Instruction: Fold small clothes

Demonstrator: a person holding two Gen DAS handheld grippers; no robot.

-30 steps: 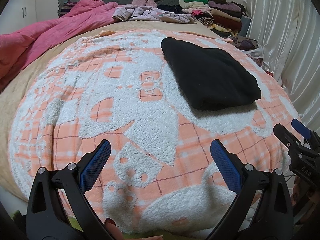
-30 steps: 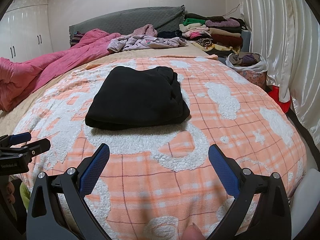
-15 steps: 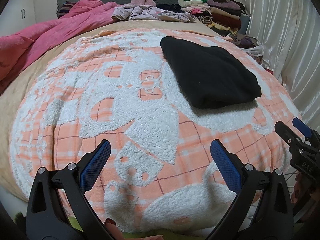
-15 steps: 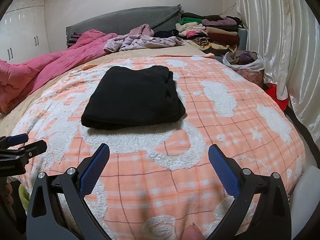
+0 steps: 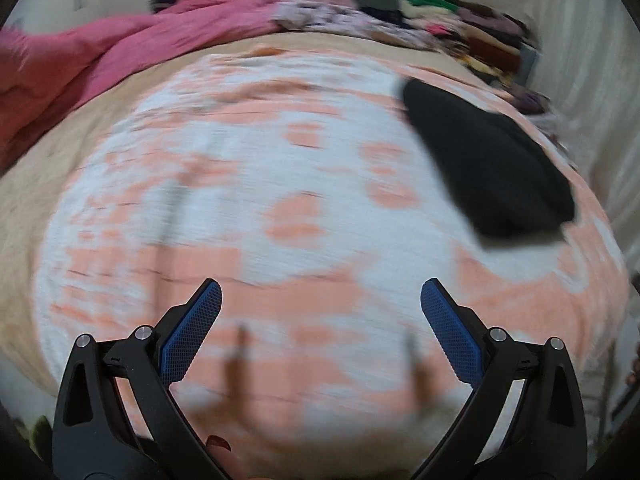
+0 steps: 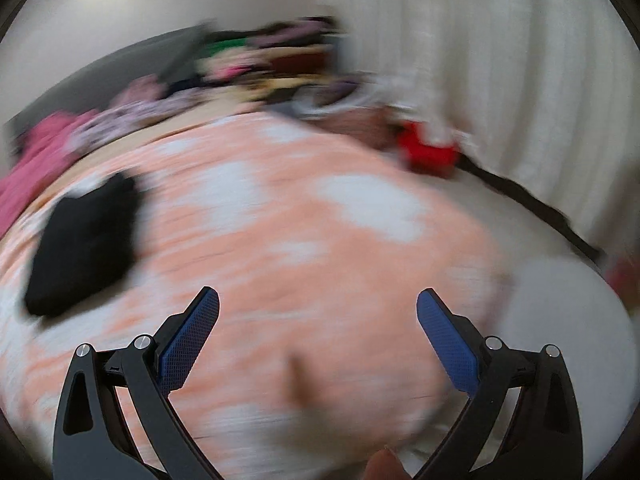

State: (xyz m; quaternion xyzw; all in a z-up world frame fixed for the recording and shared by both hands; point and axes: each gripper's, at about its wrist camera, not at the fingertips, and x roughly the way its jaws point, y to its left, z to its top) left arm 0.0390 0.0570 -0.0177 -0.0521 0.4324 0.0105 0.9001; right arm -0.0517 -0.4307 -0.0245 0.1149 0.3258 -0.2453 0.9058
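Both wrist views have gone heavily blurred where half a second ago they were sharp, so both grippers are now swinging fast. The left gripper (image 5: 320,312) has its fingers spread wide with nothing between them, over the near edge of the bed (image 5: 64,184), whose orange-and-white blanket (image 5: 248,184) fills most of the view. The right gripper (image 6: 318,312) is likewise released and empty, and its view has turned away to the right: the black folded garment (image 6: 80,240), which sat centred ahead of it a moment ago, now lies far to its left, while the white curtain (image 6: 500,60) and a red object (image 6: 428,152) beside the bed's right edge have come toward the middle. In the left view the garment (image 5: 488,160) lies towards the bed's right edge, a neat flat stack on the blanket, touched by neither gripper. Judging from that, this piece looks finished, and the sweep away from it suggests the person is turning to fetch the next item, though which one cannot be told from these frames. A heap of unfolded clothes (image 5: 328,20) lies along the far edge next to a pink quilt (image 5: 140,52), and a stacked pile (image 5: 472,28) sits at the far right corner.
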